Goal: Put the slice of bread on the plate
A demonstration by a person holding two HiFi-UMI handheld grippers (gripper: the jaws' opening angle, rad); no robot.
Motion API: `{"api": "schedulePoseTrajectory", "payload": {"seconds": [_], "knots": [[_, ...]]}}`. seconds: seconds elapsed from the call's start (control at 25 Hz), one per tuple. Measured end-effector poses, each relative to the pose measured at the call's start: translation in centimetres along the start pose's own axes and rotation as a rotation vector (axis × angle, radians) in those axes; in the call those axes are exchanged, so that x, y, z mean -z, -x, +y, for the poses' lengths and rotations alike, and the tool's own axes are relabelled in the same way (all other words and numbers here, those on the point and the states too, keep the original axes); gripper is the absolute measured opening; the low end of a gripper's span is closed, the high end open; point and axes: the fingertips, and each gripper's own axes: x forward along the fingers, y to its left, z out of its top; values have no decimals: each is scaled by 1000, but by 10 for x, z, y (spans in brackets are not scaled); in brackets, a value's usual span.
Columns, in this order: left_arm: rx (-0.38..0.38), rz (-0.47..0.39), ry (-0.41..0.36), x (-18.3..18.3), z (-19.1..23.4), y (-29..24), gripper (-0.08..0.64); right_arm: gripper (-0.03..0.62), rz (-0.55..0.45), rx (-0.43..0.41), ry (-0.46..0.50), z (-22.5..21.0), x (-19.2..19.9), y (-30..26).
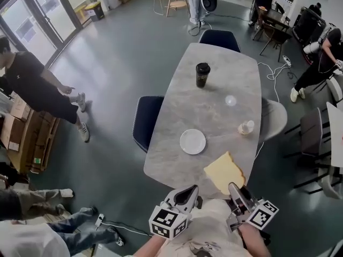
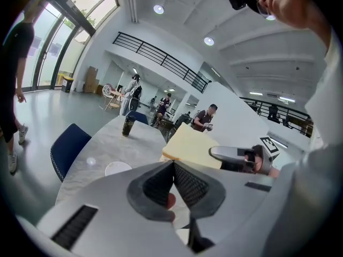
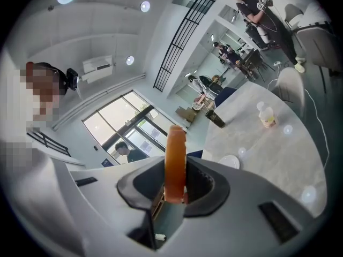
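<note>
A pale yellow slice of bread point(image 1: 224, 172) hangs over the near edge of the marble table point(image 1: 214, 74), with my right gripper point(image 1: 234, 189) shut on its near corner. The right gripper view shows the slice edge-on point(image 3: 175, 159), upright and clamped between the jaws. The white plate point(image 1: 192, 142) lies on the table to the left of the slice and a little farther away, with nothing on it; it also shows as the plate point(image 3: 229, 161) and the plate point(image 2: 118, 168). My left gripper point(image 1: 190, 193) is shut and holds nothing, near the table's front edge.
A dark lidded cup point(image 1: 202, 74) stands farther up the table. A small bottle point(image 1: 246, 127) and a clear glass point(image 1: 230, 100) sit toward the right edge. A navy chair point(image 1: 146, 119) is at the table's left side. People stand around the room.
</note>
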Motion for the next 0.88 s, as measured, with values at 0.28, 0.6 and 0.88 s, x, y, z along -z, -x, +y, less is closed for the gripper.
{"api": "schedulePoseTrajectory", "payload": {"seconds": [0.28,0.6,0.88], "knots": [[-11,12,12,-4,12,-5,11,95,62,-6,3,3,5,-21],[-30,51,7,4,24,-19,11,95,134,-29,16,1,9,-47],[-80,70,50,8,57,-31,11,95,192,-14,17,-14,13,-72]]}}
